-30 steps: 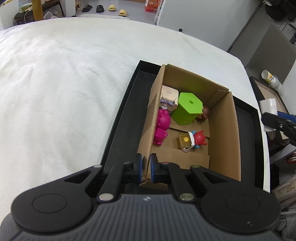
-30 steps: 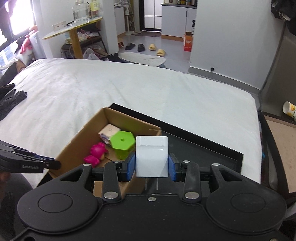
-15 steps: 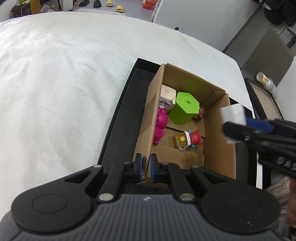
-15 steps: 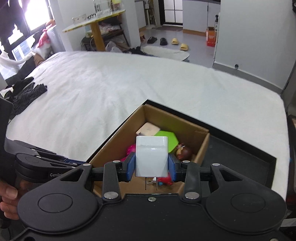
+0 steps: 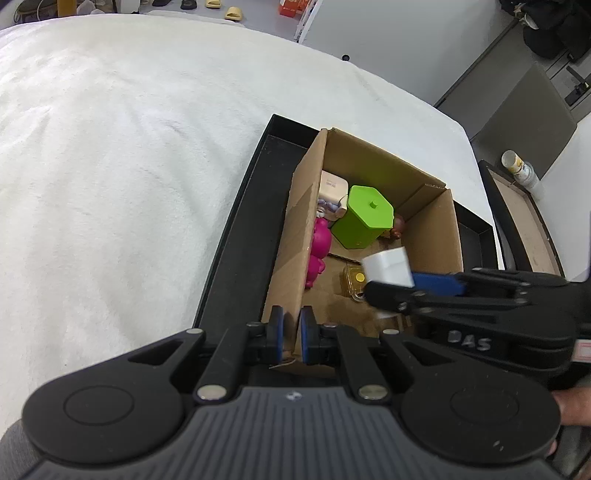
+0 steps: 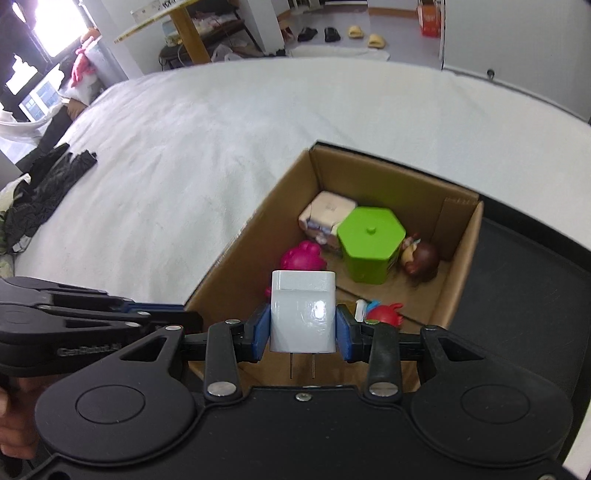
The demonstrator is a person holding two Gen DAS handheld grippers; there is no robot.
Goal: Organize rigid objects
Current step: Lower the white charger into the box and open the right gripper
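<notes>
An open cardboard box [image 5: 432,229] [image 6: 373,181] stands in a black tray [image 5: 240,236] [image 6: 517,280] on the white bed. Inside are a green hexagonal container [image 5: 365,218] [image 6: 369,247], a pink toy [image 5: 317,247] [image 6: 303,258], a beige case [image 5: 332,184] [image 6: 327,210], a brown figure [image 6: 421,258], a red figure [image 6: 384,314] and a yellow item [image 5: 352,280]. My left gripper [image 5: 291,338] is shut on the box's near left wall. My right gripper [image 6: 303,328] is shut on a white plug charger [image 6: 303,310] [image 5: 388,266], held above the box's near end.
The white bed cover [image 5: 110,166] spreads left and behind the tray. Dark clothes [image 6: 44,192] lie at the bed's far left edge. A side table with a cup [image 5: 517,170] stands to the right of the bed. Slippers [image 6: 362,35] lie on the floor beyond.
My right gripper has carried the white charger leftward and down, from outside the box's right side to above the box interior. My left gripper keeps its hold on the box wall.
</notes>
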